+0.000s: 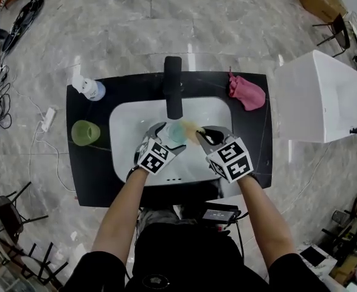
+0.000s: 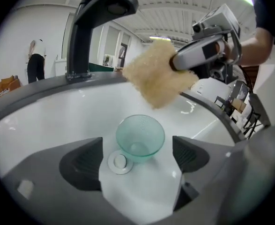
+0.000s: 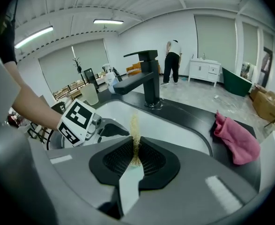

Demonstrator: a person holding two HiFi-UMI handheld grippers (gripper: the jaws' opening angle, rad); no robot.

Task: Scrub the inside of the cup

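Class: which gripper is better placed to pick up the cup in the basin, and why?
The left gripper: its open jaws frame the cup just ahead. The right gripper is shut on the sponge.

We see the tap (image 1: 173, 87) overhanging the back of the basin (image 1: 126, 126), and the sponge (image 2: 158, 74) hanging near the clear cup (image 2: 140, 137) by the drain (image 2: 120, 162). On the counter (image 1: 260, 140), a green cup (image 1: 84, 132), bottle (image 1: 92, 89) and pink cloth (image 1: 248, 93) crowd the sides; its front right is open

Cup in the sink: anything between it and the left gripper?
Nothing visible. The cup sits beside the drain, in line with the open jaws of the left gripper; the scrubbing pad in the right gripper is higher up, off that path.
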